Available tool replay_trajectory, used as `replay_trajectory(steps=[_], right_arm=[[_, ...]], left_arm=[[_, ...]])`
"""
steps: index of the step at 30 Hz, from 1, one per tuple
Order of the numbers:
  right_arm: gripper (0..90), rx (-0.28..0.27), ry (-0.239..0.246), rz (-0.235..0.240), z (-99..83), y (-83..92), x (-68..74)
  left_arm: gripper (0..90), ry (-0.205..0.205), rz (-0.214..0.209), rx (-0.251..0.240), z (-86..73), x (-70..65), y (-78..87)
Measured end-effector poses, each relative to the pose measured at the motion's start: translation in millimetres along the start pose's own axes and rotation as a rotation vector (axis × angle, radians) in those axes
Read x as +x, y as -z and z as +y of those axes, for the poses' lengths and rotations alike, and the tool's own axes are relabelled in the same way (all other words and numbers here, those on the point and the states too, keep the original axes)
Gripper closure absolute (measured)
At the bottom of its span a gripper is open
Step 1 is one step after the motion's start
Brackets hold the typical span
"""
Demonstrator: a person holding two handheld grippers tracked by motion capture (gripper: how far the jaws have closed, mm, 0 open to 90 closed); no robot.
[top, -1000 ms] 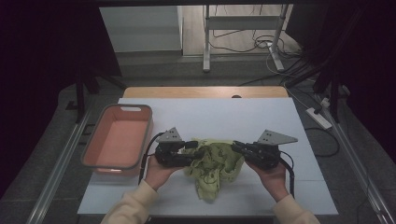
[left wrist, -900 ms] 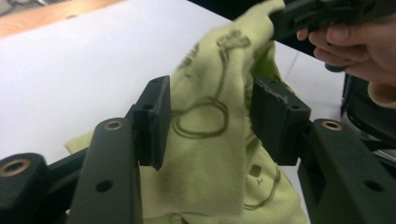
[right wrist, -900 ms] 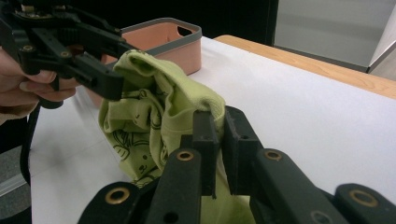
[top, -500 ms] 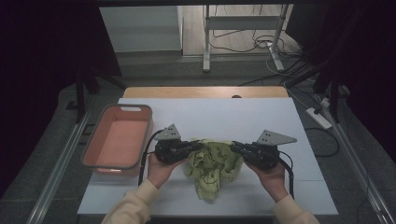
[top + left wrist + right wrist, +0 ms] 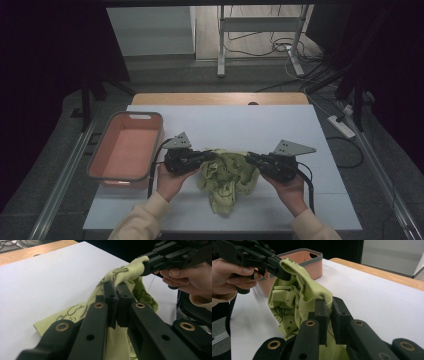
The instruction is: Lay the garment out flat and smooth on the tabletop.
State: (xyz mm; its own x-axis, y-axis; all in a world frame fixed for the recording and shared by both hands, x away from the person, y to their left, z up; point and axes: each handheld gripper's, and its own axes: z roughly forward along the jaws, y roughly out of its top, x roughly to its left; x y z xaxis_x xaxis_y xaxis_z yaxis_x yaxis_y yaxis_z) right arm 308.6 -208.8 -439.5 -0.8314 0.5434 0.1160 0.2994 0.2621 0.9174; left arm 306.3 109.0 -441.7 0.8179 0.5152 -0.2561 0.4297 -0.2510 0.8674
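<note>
A light green cloth with dark printed drawings [image 5: 227,175] lies bunched on the white table, lifted at two corners. My left gripper [image 5: 212,156] is shut on its left upper edge; in the left gripper view the jaws [image 5: 115,286] pinch a fold of the cloth [image 5: 140,293]. My right gripper [image 5: 248,157] is shut on the opposite edge, and in the right gripper view [image 5: 328,301] fabric [image 5: 294,302] sits between its pads. Each gripper view also shows the other gripper clamping its corner: the right one [image 5: 147,265] and the left one [image 5: 284,272].
A salmon-coloured bin with a grey rim [image 5: 137,115] stands at the left of the table, close to my left hand, and shows in the right gripper view [image 5: 312,265]. The white table top [image 5: 250,125] stretches beyond the cloth to a wooden strip [image 5: 220,98].
The left gripper's jaws have closed on the cloth's left edge. Both hands stayed in place and the right gripper kept its hold.
</note>
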Motion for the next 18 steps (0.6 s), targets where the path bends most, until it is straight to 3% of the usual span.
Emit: replay_trajectory(steps=[18], right_arm=[[83.5,-0.037,-0.008,0.001,3.4,2.7,0.0]], left_arm=[[87.6,0.009,-0.015,-0.027,6.6,-1.6,4.0]])
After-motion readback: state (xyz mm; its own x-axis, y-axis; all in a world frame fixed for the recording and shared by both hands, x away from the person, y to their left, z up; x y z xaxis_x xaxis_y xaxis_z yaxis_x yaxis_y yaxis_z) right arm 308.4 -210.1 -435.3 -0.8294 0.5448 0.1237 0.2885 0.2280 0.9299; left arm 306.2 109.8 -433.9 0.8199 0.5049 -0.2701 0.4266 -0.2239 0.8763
